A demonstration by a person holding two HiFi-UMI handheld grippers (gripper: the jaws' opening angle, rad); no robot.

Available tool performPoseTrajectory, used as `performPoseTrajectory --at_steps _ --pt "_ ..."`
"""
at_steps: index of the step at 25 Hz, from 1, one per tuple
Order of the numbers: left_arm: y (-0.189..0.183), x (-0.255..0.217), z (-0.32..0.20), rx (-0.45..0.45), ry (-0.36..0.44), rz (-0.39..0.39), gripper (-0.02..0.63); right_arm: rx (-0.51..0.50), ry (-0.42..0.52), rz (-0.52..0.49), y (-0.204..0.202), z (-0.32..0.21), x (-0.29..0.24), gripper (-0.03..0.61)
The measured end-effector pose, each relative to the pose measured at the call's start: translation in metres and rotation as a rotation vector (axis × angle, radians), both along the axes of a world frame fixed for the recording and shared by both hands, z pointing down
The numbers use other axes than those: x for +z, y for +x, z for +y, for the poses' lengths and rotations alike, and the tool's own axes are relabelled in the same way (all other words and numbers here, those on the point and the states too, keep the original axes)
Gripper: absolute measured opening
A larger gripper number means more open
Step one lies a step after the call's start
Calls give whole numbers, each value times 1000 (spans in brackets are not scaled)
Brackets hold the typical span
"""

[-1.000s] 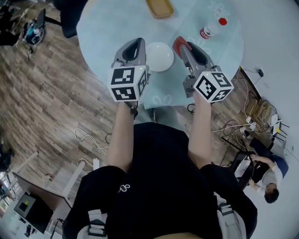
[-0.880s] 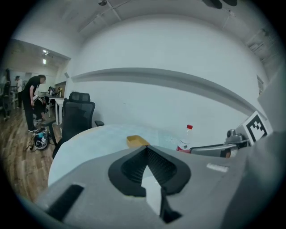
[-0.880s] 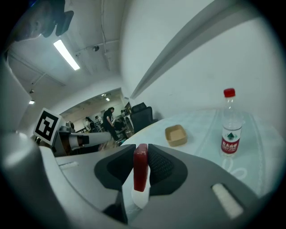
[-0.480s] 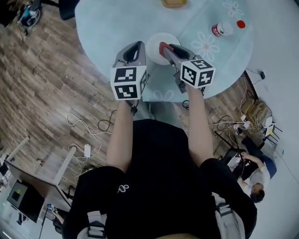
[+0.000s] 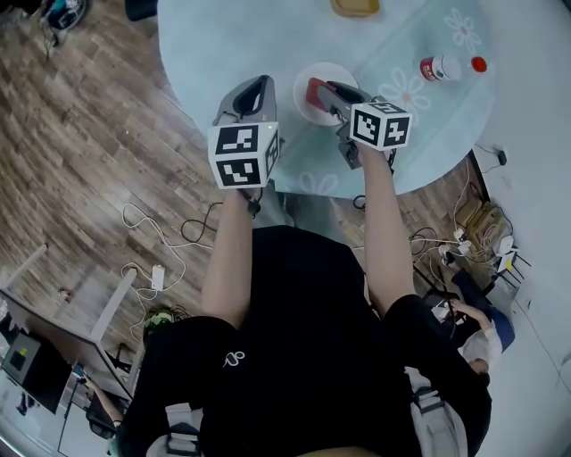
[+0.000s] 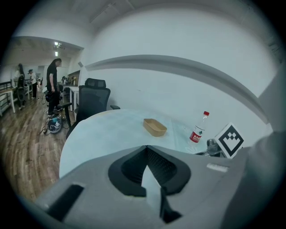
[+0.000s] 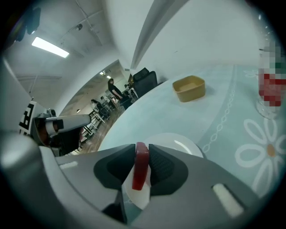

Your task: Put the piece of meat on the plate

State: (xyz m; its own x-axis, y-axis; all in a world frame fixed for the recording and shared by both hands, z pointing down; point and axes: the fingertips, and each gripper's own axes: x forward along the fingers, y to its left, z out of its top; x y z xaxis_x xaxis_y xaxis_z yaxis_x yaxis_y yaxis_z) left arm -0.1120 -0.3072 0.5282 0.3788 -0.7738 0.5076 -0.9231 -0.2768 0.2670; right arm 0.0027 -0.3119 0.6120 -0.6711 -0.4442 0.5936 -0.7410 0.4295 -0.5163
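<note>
A flat red piece of meat (image 7: 140,172) stands on edge between the pads of my right gripper (image 7: 141,150), which grip it as the jaws start opening. It hangs just over the white plate (image 7: 178,145) on the round pale blue table (image 5: 232,45). From the head view, the right gripper (image 5: 317,89) reaches over the plate (image 5: 326,70) with the meat (image 5: 314,89) at its tips. My left gripper (image 5: 259,85) hovers over the table edge left of the plate; in its own view the left gripper (image 6: 145,150) is shut and holds nothing.
A tan tray (image 5: 355,6) sits at the far side of the table, and a red-capped bottle (image 5: 446,67) lies to the right. A black office chair (image 6: 94,100) stands beyond the table. Cables lie on the wooden floor (image 5: 169,241).
Both grippers came down toward the table. The right gripper carried the meat from the right of the plate to over it.
</note>
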Motion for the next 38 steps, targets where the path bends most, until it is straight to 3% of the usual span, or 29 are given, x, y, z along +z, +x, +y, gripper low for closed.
performPoseTrajectory --at_steps 5,13,14,20,23,27,33,38 --pt "-2 -3 -4 -8 8 4 -6 66 -28 48 21 -5 16 140" --pt "3 -19 -10 -3 47 20 -6 145 54 186 41 -14 21 146" --pt "5 -21 -10 0 50 22 -6 175 82 200 47 -16 17 63" --pt "14 -55 -18 15 125 47 -6 347 331 80 73 -30 -82 34" --pt "29 -90 -26 41 205 59 -6 421 478 33 89 -35 -150 11" --pt "50 -147 -30 77 348 58 -6 432 674 -1 104 -28 -234 11" --pt "62 -222 -21 75 536 27 -6 505 893 43 132 -2 -322 11" --pt "70 -252 -11 70 598 24 -6 495 954 100 140 17 -347 11"
